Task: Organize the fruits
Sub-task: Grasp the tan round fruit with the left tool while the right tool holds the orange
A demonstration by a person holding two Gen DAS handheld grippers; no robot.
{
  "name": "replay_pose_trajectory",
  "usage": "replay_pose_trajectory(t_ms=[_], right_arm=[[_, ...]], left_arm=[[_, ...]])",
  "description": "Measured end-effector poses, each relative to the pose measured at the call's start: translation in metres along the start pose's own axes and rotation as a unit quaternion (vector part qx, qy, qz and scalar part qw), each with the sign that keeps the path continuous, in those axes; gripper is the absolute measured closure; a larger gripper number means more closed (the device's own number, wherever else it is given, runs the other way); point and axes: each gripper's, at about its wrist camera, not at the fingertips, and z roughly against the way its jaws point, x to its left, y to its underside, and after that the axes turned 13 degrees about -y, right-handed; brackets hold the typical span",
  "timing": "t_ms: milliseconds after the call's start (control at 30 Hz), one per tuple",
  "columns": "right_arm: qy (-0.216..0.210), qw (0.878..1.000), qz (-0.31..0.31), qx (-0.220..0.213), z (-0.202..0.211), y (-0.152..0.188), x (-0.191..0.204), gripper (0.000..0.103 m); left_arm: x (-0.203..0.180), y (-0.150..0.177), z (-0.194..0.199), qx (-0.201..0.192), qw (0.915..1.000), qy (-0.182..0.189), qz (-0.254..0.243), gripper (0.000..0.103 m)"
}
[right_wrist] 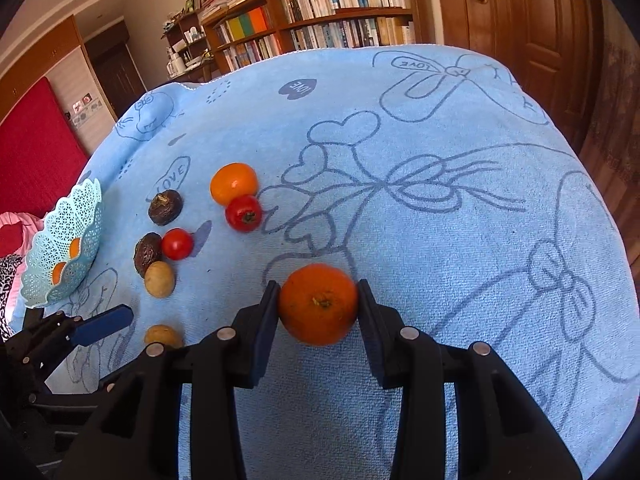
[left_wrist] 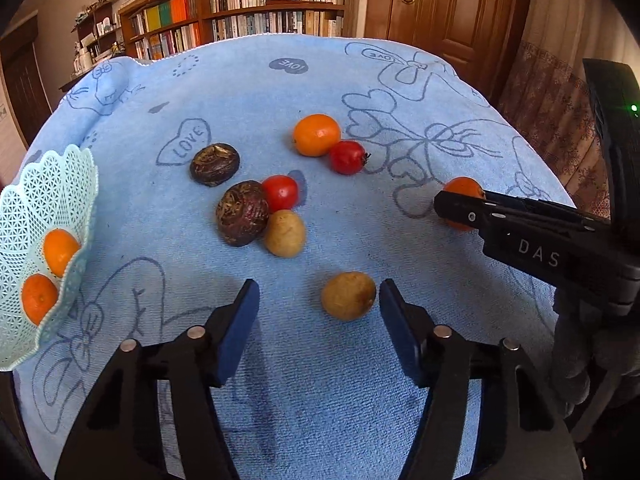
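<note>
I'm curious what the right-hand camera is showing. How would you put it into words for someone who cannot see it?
The right gripper clasps an orange mandarin between its two black fingers on a blue towel. To the left lie another mandarin, two red fruits, two dark brown ones and two tan ones, beside a pale lattice basket holding two mandarins.

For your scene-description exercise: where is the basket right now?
The pale mint lattice basket sits at the left edge of the blue towel in both views, holding two oranges, left of the dark brown fruits.

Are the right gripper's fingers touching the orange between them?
Touching. In the right wrist view, both fingers of the right gripper press against the orange's sides, no gap showing.
</note>
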Motion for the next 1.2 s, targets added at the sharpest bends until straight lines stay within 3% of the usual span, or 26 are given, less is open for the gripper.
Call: replay_pose_trajectory(t_ms=[233,433,733,1200], right_arm=[[0.007,1.0,0.01,-0.004,0.0,0.003,0.003,0.064],[0.013,1.0,0.02,-0.003,0.0,0.004,0.007,0.064],[0.025,0.999,0.04,0.002,-0.001,0.006,0.02,0.064],[0.023,0.997,0.073,0.012,-0.007,0.008,0.057,0.064]], left_arm=[[-0.009,0.002,-0.005,0.007,0.9996,0.027,-0.004,0.074],[-0.006,0.005,0.001,-0.001,0.9996,0.027,0.003,0.074],[0.014,0.004,0.019,-0.032,0.9992,-0.014,0.019,0.074],[0.083,0.003,0.049,-0.082,0.99,-0.082,0.08,0.074]])
